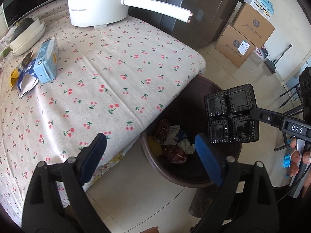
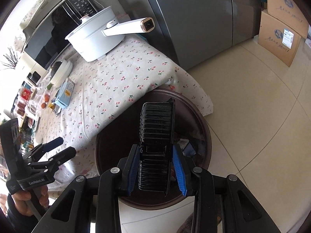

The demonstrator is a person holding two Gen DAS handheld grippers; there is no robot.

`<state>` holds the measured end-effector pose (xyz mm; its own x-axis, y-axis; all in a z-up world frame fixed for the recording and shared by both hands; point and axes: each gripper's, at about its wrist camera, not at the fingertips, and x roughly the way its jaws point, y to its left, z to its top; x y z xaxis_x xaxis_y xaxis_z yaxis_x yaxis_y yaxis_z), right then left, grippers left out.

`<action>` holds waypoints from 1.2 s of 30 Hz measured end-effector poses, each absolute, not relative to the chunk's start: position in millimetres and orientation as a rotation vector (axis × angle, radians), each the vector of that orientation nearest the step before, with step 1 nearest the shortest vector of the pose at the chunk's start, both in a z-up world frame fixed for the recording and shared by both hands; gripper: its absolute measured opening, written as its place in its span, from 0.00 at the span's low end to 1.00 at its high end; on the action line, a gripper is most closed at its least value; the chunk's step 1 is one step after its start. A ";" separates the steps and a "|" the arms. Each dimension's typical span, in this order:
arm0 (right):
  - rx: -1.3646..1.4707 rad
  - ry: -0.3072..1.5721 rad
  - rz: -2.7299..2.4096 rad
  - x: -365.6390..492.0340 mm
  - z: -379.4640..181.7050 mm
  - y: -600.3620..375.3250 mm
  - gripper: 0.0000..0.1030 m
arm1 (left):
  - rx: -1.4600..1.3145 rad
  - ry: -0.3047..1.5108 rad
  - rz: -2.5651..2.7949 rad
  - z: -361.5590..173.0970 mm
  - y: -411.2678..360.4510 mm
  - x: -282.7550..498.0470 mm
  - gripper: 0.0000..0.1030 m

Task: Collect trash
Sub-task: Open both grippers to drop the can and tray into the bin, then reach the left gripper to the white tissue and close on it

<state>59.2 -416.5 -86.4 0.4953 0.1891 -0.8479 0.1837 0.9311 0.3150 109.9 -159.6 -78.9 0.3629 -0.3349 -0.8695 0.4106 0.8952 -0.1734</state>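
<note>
- holding a black plastic tray (image 2: 156, 147) edge-on, the right gripper (image 2: 156, 168) has its blue pads (image 2: 179, 171) closed in against the tray's ribbed sides.
- from the left wrist view the same tray (image 1: 232, 114) shows four square pockets and hangs in the air above the trash bin (image 1: 194, 178), gripped at its right edge by the right gripper (image 1: 254, 114).
- the bin (image 2: 204, 134) is a dark round one standing on the tiled floor, tucked partly under the corner of the table (image 1: 116, 73).
- crumpled paper (image 1: 186, 145) and red wrappers (image 1: 175, 153) lie inside the bin.
- the left gripper (image 1: 151, 159) hangs over the table edge and the bin with its fingers (image 1: 93, 155) spread wide and nothing between them; in the right wrist view it (image 2: 62, 147) sits at the left, over the cloth.
- on the cherry-print cloth, well apart from the bin, a light blue carton (image 1: 47, 62) lies on its side beside a torn blue box (image 1: 26, 79) and yellow scraps (image 1: 13, 76).
- a white pot (image 1: 97, 3) with a long handle stands at the far side of the table, and stacked white bowls (image 1: 27, 36) sit near the carton.
- cardboard boxes (image 1: 245, 33) are stacked on the floor by the fridge (image 2: 194, 19).
</note>
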 end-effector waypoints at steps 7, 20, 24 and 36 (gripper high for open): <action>0.445 1.035 -0.035 65.7 -78.2 -413.5 0.92 | 0.046 1.080 -0.428 -70.2 -127.1 113.2 0.90; 0.358 0.992 0.140 91.0 -48.0 -342.4 0.99 | -0.052 1.022 -0.319 -47.7 -48.7 113.2 0.90; 0.294 0.979 0.241 100.6 -37.2 -302.2 0.99 | -0.089 1.002 -0.269 -41.4 -15.8 114.1 0.90; 0.161 0.978 0.217 132.2 -35.4 -223.2 0.99 | -0.218 0.946 -0.092 -28.1 87.6 118.9 0.91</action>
